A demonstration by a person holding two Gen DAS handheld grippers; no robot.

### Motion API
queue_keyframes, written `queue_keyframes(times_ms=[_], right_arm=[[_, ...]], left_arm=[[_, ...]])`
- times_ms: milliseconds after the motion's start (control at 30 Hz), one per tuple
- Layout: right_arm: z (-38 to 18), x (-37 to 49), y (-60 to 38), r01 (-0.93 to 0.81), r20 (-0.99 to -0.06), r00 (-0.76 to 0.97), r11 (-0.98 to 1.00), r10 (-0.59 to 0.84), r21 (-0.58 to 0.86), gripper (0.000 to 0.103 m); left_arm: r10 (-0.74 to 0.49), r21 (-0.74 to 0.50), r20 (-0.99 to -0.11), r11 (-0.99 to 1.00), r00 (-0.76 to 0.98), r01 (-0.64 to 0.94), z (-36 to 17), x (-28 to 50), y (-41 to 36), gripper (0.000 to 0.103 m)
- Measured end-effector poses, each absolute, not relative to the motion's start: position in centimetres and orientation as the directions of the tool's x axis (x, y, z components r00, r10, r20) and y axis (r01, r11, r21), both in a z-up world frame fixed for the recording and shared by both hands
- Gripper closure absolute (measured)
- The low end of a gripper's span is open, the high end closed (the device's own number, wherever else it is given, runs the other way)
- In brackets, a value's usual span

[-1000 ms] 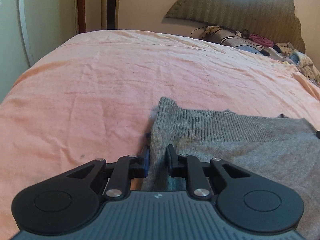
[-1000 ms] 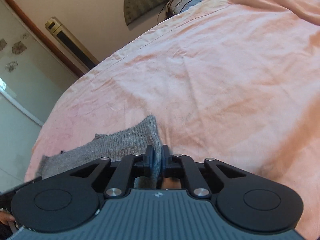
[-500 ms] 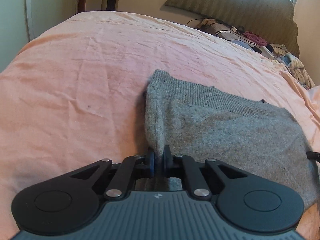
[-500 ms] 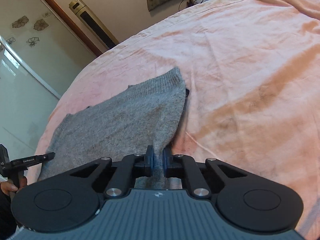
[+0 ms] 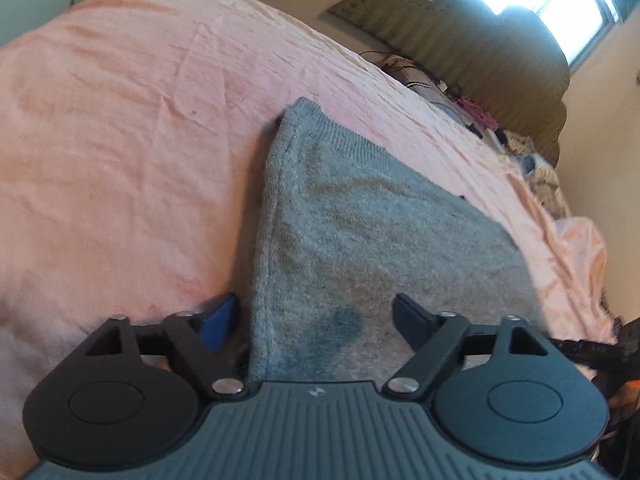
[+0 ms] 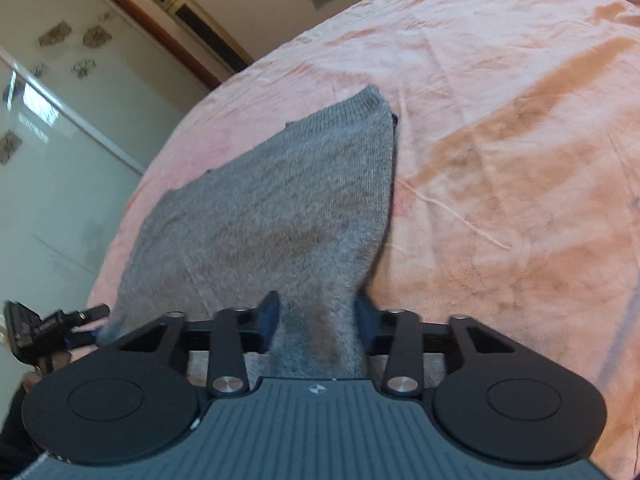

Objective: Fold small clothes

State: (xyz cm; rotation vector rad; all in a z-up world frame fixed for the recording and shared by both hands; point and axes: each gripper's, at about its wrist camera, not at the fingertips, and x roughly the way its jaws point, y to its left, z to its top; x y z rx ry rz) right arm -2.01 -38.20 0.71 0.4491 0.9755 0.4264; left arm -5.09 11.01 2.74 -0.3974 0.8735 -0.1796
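A grey knit sweater point(image 5: 360, 220) lies folded flat on the pink bed sheet point(image 5: 120, 160), its ribbed hem at the far end. My left gripper point(image 5: 316, 312) hovers at the sweater's near left corner. Its jaws are opening wide, and the cloth between them is untouched by the pads. In the right wrist view the same sweater point(image 6: 280, 208) runs away from my right gripper point(image 6: 316, 312) at its near right corner. Those jaws are also opening, with the knit edge lying loose between the fingers point(image 6: 270, 312). Each view shows the other gripper at its edge point(image 5: 600, 352) point(image 6: 48, 324).
A padded headboard point(image 5: 480, 48) stands at the far end, with a heap of clothes and cables point(image 5: 480, 116) below it. A frosted sliding door point(image 6: 60, 140) and a tall standing unit point(image 6: 200, 20) line the wall beyond the bed. Pink sheet point(image 6: 500, 160) surrounds the sweater.
Both grippers have drawn back across the bed with the grey knit. They were shut on its edge half a second ago, and their jaws now stand apart. More of the sweater lies flat.
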Motion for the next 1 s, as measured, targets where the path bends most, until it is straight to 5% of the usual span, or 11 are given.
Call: queue_keyframes(times_ms=[33, 200, 267, 333, 400, 567, 733, 767, 800, 833, 1000], right_arm=[[0.7, -2.1, -38.5, -0.161, -0.677, 0.494, 0.823, 0.545, 0.545, 0.091], [-0.1, -3.0, -41.7, -0.098, -0.656, 0.517, 0.799, 0.55, 0.593, 0.095], [0.4, -3.9, -41.7, -0.066, -0.649, 0.537, 0.793, 0.54, 0.605, 0.083], [1.3, -5.4, -42.3, -0.022, -0.639, 0.556, 0.778, 0.532, 0.628, 0.041], [1.9, -7.4, -43.1, -0.015, -0.584, 0.583, 0.727, 0.564, 0.687, 0.018], [0.7, -9.8, -42.6, 0.034, -0.572, 0.532, 0.659, 0.624, 0.751, 0.022], [-0.7, -7.9, -40.2, 0.082, -0.542, 0.611, 0.634, 0.578, 0.769, 0.032], [-1.0, -7.4, -39.9, 0.097, -0.549, 0.613, 0.635, 0.568, 0.766, 0.041], [-1.4, -6.9, -39.6, 0.106, -0.564, 0.599, 0.642, 0.569, 0.76, 0.073], [-1.8, -6.6, -39.4, 0.102, -0.574, 0.583, 0.649, 0.575, 0.754, 0.089], [0.4, -8.9, -39.8, 0.016, -0.558, 0.584, 0.679, 0.59, 0.734, 0.09]], left_arm=[[-0.217, -0.293, -0.752, 0.956, 0.622, -0.021, 2.7, -4.7, 10.4, 0.098], [-0.256, -0.329, -0.757, 0.944, 0.601, -0.012, 2.6, -4.9, 12.2, 0.094], [-0.265, -0.354, -0.756, 0.935, 0.599, -0.034, 3.0, -5.7, 12.4, 0.09], [-0.293, -0.423, -0.737, 0.903, 0.609, -0.078, 3.3, -7.3, 13.1, 0.071], [-0.346, -0.534, -0.697, 0.835, 0.628, -0.134, 2.9, -9.3, 14.2, 0.026], [-0.442, -0.788, -0.552, 0.555, 0.707, -0.268, 0.0, -13.7, 15.1, 0.021], [-0.401, -0.797, -0.534, 0.533, 0.744, -0.284, -0.1, -11.6, 13.4, 0.01], [-0.373, -0.774, -0.551, 0.562, 0.746, -0.29, 0.2, -11.0, 12.9, 0.024], [-0.366, -0.745, -0.578, 0.601, 0.729, -0.289, 0.3, -10.3, 12.5, 0.076], [-0.374, -0.707, -0.624, 0.644, 0.686, -0.292, 0.1, -9.3, 12.0, 0.1], [-0.369, -0.662, -0.635, 0.713, 0.679, -0.232, 1.6, -10.4, 12.1, 0.099]])
